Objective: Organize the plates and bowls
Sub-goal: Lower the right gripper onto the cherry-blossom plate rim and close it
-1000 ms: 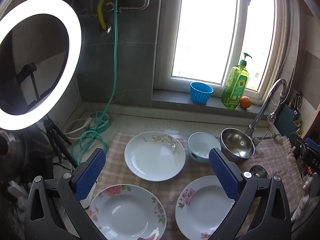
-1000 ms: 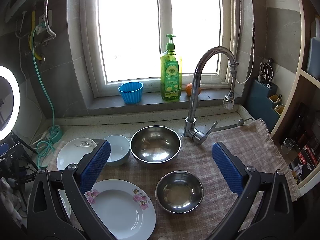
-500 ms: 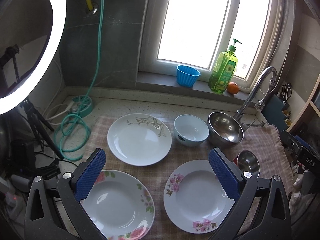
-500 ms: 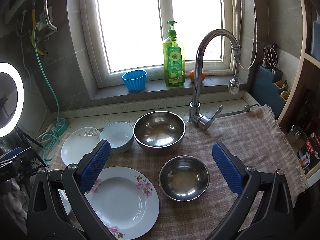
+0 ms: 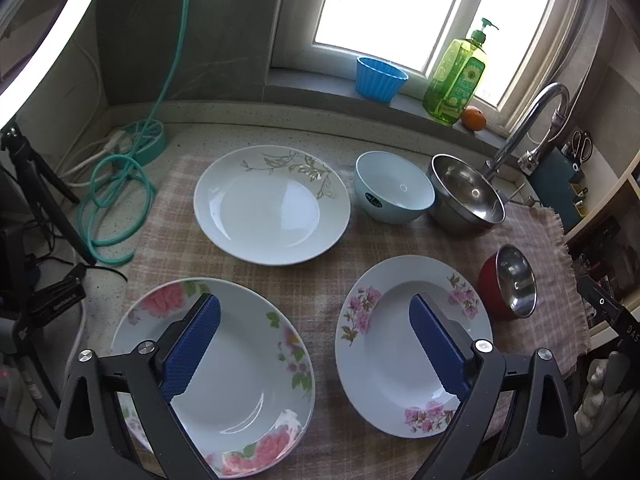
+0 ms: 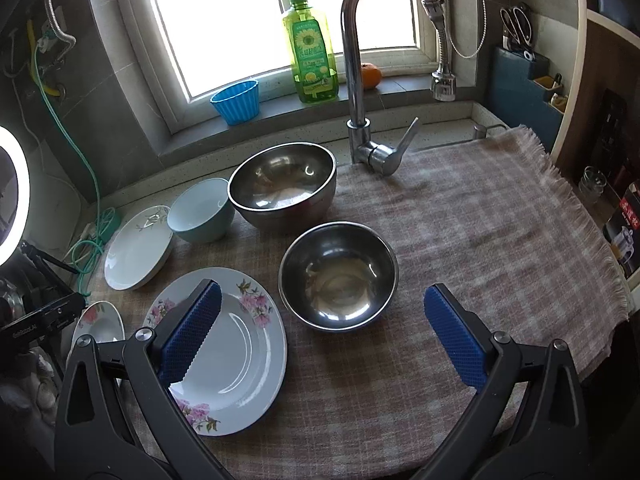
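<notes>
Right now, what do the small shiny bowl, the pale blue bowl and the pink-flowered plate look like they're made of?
Small shiny bowl: likely stainless steel, mirror-like inside; the left view shows a red outside. Pale blue bowl: probably glazed ceramic, smooth and glossy. Pink-flowered plate: apparently glazed ceramic, with printed blossoms and bright highlights.

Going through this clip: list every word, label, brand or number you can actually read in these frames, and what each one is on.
"DAS": white letters on the black device at the right edge of the left wrist view; the rest is cut off.
Soap bottle: sunflower label, text too small to read.
Blue bowl: dark sticker, unreadable.
Box at the right: red characters, too blurred.
Black clamp: pale lettering, too blurred.
</notes>
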A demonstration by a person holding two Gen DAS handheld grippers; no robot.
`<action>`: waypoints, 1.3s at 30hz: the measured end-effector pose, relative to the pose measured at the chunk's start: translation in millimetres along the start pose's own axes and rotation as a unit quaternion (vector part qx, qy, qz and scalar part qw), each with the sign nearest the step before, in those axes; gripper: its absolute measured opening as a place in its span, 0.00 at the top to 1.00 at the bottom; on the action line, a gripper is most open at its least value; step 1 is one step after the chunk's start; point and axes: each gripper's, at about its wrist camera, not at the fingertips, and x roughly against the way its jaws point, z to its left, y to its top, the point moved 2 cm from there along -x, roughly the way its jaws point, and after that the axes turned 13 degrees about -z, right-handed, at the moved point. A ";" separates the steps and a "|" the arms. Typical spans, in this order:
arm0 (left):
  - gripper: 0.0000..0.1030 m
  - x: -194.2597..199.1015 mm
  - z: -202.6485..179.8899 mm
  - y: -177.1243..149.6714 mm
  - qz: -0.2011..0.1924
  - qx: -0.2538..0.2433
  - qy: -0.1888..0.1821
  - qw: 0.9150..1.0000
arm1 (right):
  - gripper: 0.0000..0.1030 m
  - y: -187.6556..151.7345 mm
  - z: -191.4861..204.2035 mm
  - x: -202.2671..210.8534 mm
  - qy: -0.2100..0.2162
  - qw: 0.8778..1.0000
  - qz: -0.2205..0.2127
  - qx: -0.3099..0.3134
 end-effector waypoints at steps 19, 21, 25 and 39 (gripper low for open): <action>0.67 -59.3 -3.5 -22.1 0.109 0.010 -0.054 0.993 | 0.57 -82.7 -10.9 -59.0 0.124 0.967 0.182 -0.131; 0.67 -65.9 -2.7 -22.7 0.118 0.017 -0.057 0.991 | 0.61 -85.0 -8.9 -64.3 0.128 0.964 0.188 -0.136; 0.68 -74.1 -0.8 -23.8 0.128 0.025 -0.059 0.990 | 0.63 -87.2 -6.1 -74.4 0.131 0.960 0.199 -0.148; 0.82 -90.3 -5.1 -34.1 0.153 0.043 -0.067 0.985 | 0.83 -89.5 6.1 -104.9 0.149 0.952 0.223 -0.147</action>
